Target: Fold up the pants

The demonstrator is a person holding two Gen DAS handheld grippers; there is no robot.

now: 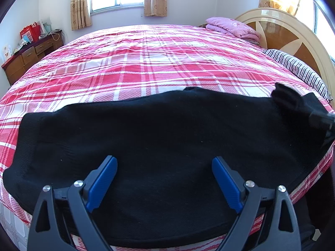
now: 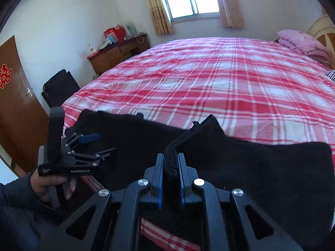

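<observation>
Black pants (image 1: 159, 138) lie spread across the near edge of the bed with the red plaid cover (image 1: 136, 67). My left gripper (image 1: 164, 163) is open and empty, hovering over the pants' near middle. In the right wrist view, my right gripper (image 2: 170, 161) is shut on a raised fold of the pants (image 2: 261, 177), lifting it off the bed. The left gripper (image 2: 98, 144) also shows there at the left, open, held in a hand. The right gripper (image 1: 293, 104) appears at the right edge of the left wrist view, blurred.
A folded pink blanket (image 1: 232, 28) and a striped pillow (image 1: 297, 67) lie by the headboard (image 1: 280, 31). A wooden desk (image 2: 119, 52) with clutter stands by the far wall. A black chair (image 2: 59, 87) and a door (image 2: 16, 104) are to the left.
</observation>
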